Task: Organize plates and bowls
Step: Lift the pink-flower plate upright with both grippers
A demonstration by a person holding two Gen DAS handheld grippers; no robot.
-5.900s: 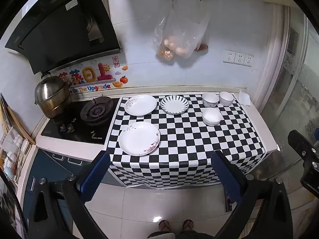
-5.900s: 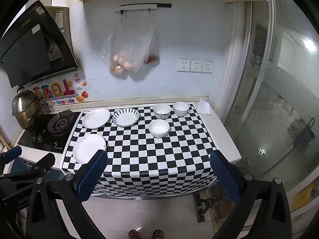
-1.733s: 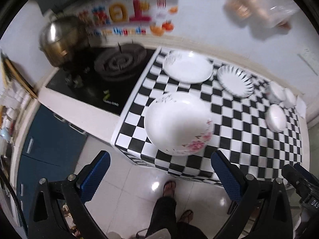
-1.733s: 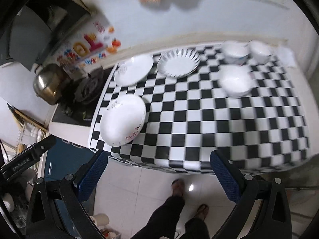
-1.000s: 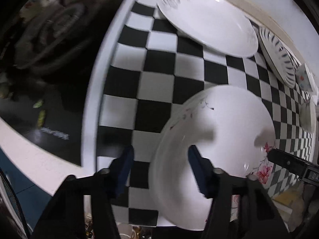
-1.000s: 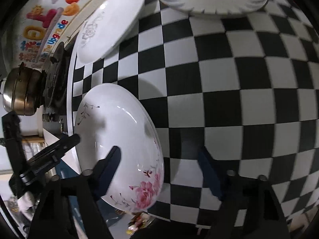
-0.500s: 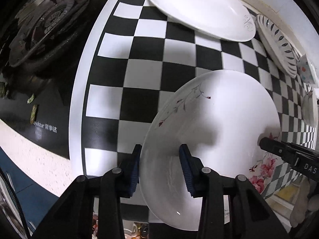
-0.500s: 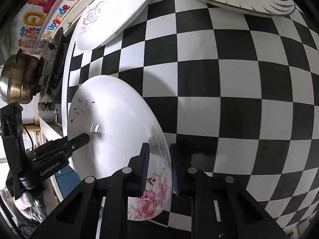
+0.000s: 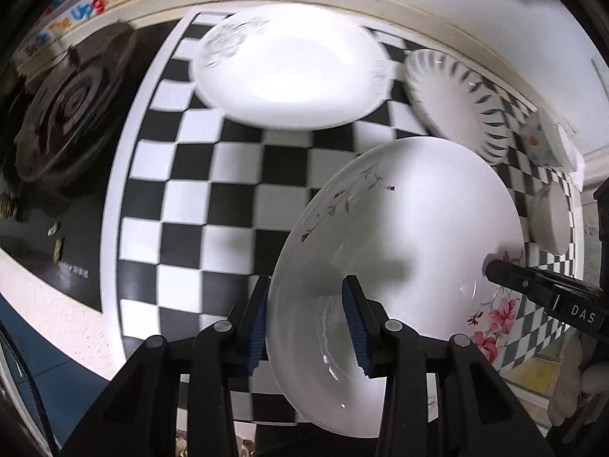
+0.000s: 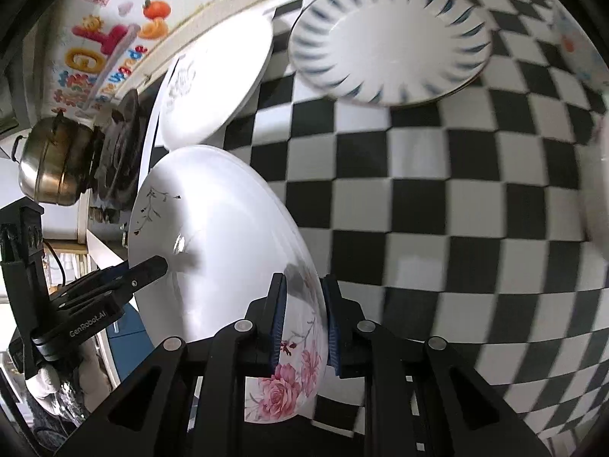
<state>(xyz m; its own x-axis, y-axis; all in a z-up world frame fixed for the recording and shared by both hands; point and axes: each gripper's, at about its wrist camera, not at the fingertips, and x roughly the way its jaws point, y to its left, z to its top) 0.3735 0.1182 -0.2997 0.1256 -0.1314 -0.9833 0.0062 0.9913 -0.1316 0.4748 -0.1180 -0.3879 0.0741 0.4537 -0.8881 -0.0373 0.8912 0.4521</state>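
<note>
The left wrist view looks down on a big white flower plate (image 9: 411, 228). The left gripper (image 9: 306, 320) has its two blue pads clamped on the near edge of this plate, one pad on each side of the rim. On the far side of the plate, the black tip of the right gripper (image 9: 533, 289) pinches the edge by the pink flowers.

The plate is tilted and sits above the checkered cloth (image 9: 228, 198), held between the two grippers. I cannot tell if any part of it touches the cloth.

The right wrist view shows the same flower plate (image 10: 220, 236) from the other side. The right gripper (image 10: 302, 323) is squeezed tight on the rim, just above the pink roses. The left gripper (image 10: 125, 278) grips the opposite edge.

Behind it on the cloth lies a plain white plate (image 9: 289, 64). Just beside that is a plate with dark stripes (image 10: 388, 38) around its rim. A small bowl with dots (image 9: 540, 141) and a white bowl (image 9: 552, 221) sit at the far end of the cloth.

A black stove burner (image 9: 72, 106) is beside the cloth, and a shiny metal pot (image 10: 53, 160) stands there too.
</note>
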